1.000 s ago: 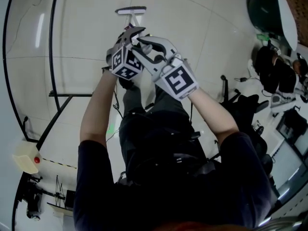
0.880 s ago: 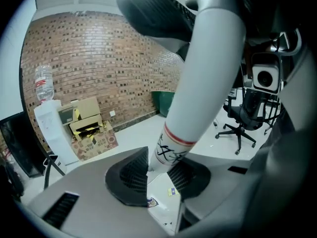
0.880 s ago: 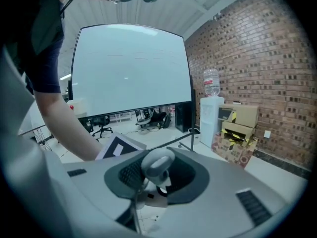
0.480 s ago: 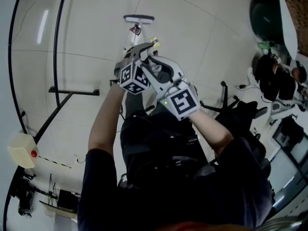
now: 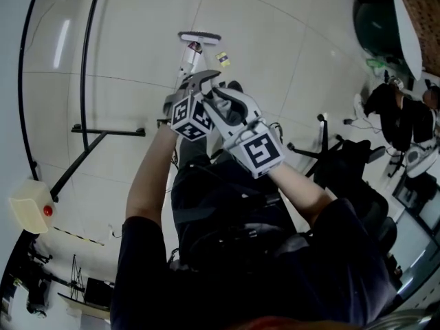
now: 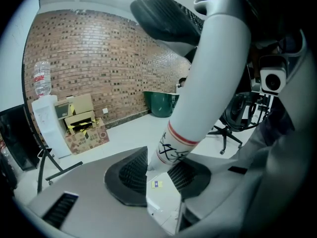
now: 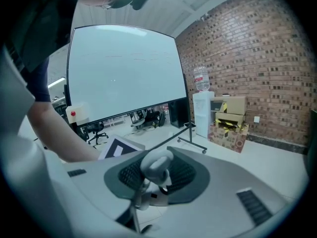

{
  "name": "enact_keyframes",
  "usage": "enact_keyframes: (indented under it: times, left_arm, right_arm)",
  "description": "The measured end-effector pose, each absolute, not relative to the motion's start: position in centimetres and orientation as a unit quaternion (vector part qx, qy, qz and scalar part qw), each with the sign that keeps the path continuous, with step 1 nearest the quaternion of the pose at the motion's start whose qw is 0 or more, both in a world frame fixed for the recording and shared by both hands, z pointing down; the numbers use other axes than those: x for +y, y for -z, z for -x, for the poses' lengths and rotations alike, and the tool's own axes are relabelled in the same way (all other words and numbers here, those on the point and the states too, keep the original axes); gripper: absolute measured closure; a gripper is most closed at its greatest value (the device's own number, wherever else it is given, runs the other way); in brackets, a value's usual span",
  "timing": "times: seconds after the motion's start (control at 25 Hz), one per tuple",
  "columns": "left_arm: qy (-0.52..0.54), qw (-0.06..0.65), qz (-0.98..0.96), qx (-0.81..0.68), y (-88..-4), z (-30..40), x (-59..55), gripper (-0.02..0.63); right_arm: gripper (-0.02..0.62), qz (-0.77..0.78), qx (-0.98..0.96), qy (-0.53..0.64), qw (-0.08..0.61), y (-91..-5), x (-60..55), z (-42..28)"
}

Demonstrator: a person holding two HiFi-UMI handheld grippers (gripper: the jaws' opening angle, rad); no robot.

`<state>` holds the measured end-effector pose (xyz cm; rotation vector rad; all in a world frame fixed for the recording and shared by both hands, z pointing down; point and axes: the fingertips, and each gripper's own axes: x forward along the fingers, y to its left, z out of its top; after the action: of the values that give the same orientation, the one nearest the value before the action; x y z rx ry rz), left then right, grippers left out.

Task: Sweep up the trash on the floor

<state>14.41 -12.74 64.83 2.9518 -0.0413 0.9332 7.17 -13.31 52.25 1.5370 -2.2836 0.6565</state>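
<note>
In the head view both grippers hold one white broom handle [image 5: 187, 64] that slants down to the broom head [image 5: 199, 38] on the pale floor. Two small bits of trash [image 5: 194, 47] [image 5: 222, 59] lie beside the head. My left gripper [image 5: 199, 81] is shut on the handle's lower part; in its own view my left gripper [image 6: 158, 170] has the red-banded handle [image 6: 208, 83] between its pads, and a scrap of trash [image 6: 156, 184] shows below. My right gripper [image 5: 214, 96] sits just behind; in its own view my right gripper [image 7: 157, 175] is shut on the handle's looped top end [image 7: 157, 163].
A black whiteboard stand [image 5: 82, 143] runs along the left, and the whiteboard [image 7: 124, 73] fills the right gripper view. Office chairs [image 5: 344, 163] and a green bin [image 5: 375, 19] stand at the right. Cardboard boxes [image 6: 81, 125] and a water dispenser [image 6: 47, 118] line the brick wall.
Both grippers and the broom have shifted together across the floor. The broom head now lies lower in the head view, and two trash bits have appeared beside it.
</note>
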Motion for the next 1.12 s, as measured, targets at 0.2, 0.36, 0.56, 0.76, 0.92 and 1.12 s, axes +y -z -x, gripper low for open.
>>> enact_keyframes:
  times: [0.2,0.36,0.56,0.76,0.92,1.12]
  left_arm:
    - [-0.306,0.021,-0.952,-0.001,-64.3,-12.5,-10.7,0.503]
    - [-0.308,0.017,-0.951,0.006,-64.0,-11.6,-9.6,0.502]
    - [-0.307,0.020,-0.952,0.002,-63.4,-10.8,-9.5,0.502]
    - [-0.310,0.020,-0.951,-0.008,-62.8,-9.9,-9.5,0.503]
    - [-0.311,0.010,-0.950,-0.026,-62.3,-9.7,-10.0,0.508]
    - [-0.304,-0.002,-0.952,-0.047,-61.6,-10.0,-10.9,0.518]
  right_arm:
    - [0.469,-0.534,-0.799,-0.227,0.158,-51.7,-11.6,-5.3]
    - [0.469,-0.518,-0.809,-0.223,0.166,-51.3,-10.6,-4.2]
    - [0.469,-0.499,-0.822,-0.219,0.168,-50.5,-10.5,-3.2]
    - [0.468,-0.487,-0.830,-0.216,0.168,-50.0,-10.5,-2.3]
    - [0.469,-0.477,-0.838,-0.206,0.168,-49.3,-10.9,-2.0]
    - [0.471,-0.474,-0.845,-0.184,0.163,-48.5,-11.8,-2.3]
